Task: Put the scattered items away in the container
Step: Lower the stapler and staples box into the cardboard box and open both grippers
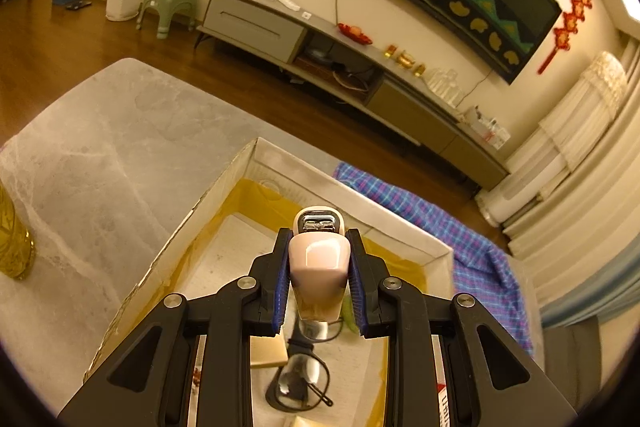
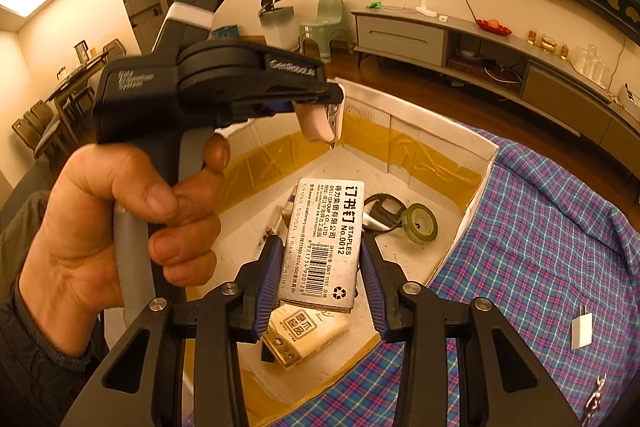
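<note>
My left gripper [image 1: 318, 259] is shut on a pink stapler [image 1: 318, 263] and holds it above the open cardboard box [image 1: 224, 183]. In the right wrist view the left gripper [image 2: 320, 103] hangs over the box [image 2: 420, 119] with the pink stapler [image 2: 316, 125] in it. My right gripper [image 2: 320, 263] is shut on a staples box [image 2: 326, 243] and holds it over the cardboard box. Glasses [image 1: 300, 375], a tape roll [image 2: 419, 223] and a small packet [image 2: 304, 333] lie inside.
The box stands on a grey marble table [image 1: 88, 163]. A blue plaid cloth [image 2: 540, 247] lies to its right, with a white charger [image 2: 581, 331] on it. A gold bottle [image 1: 12, 239] stands at the table's left. A TV cabinet [image 1: 360, 67] runs along the far wall.
</note>
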A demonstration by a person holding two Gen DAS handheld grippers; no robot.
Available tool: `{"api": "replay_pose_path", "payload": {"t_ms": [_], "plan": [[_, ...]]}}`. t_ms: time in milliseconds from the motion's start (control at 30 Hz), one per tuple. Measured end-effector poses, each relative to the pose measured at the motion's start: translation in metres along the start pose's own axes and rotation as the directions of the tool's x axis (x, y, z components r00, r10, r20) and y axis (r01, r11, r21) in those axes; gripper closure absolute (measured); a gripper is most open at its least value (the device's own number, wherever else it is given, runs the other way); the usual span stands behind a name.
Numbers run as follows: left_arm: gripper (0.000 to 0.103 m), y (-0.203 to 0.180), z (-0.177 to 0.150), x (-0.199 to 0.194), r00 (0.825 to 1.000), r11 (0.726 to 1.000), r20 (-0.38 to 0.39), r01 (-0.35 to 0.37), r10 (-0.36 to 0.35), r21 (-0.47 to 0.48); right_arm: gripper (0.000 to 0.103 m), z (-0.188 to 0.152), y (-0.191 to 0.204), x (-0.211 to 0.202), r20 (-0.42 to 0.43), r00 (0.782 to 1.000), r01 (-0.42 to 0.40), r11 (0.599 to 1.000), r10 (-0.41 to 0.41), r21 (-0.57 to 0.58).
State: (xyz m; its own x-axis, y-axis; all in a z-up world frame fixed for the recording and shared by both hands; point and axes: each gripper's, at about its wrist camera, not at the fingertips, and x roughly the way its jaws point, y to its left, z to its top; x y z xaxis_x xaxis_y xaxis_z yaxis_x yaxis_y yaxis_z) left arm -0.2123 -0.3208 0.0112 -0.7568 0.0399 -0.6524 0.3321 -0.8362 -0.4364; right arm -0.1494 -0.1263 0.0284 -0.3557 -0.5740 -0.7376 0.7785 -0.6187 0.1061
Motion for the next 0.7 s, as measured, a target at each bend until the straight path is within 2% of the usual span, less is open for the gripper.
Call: {"api": "replay_pose_path", "payload": {"t_ms": [233, 500, 600, 633, 667, 700], "plan": [[0.076, 0.000, 0.004, 0.022, 0.997, 0.997, -0.012, -0.078, 0.078, 0.000, 0.062, -0.001, -0.004, 0.010, -0.035, 0.999, 0.027, 0.999, -0.028, -0.031], [0.076, -0.007, 0.006, 0.040, 0.994, 0.994, -0.008, -0.112, 0.112, 0.007, 0.062, 0.001, -0.008, 0.022, -0.069, 0.996, 0.049, 0.997, -0.053, -0.059], [0.075, -0.006, 0.004, 0.050, 0.981, 0.981, -0.006, -0.193, 0.193, 0.000, 0.061, 0.001, -0.013, 0.026, -0.085, 0.995, 0.048, 0.998, -0.052, -0.045], [0.072, -0.005, 0.004, 0.052, 0.978, 0.978, -0.007, -0.208, 0.208, -0.007, 0.060, 0.001, -0.015, 0.027, -0.091, 0.995, 0.043, 0.999, -0.046, -0.032], [0.063, -0.001, 0.003, 0.054, 0.979, 0.979, -0.014, -0.204, 0.204, -0.022, 0.058, 0.000, -0.017, 0.028, -0.097, 0.994, 0.039, 0.999, -0.041, -0.022], [0.062, 0.003, 0.002, 0.056, 0.983, 0.982, -0.025, -0.185, 0.184, -0.041, 0.056, -0.002, -0.019, 0.027, -0.098, 0.995, 0.035, 0.999, -0.037, -0.013]]}}
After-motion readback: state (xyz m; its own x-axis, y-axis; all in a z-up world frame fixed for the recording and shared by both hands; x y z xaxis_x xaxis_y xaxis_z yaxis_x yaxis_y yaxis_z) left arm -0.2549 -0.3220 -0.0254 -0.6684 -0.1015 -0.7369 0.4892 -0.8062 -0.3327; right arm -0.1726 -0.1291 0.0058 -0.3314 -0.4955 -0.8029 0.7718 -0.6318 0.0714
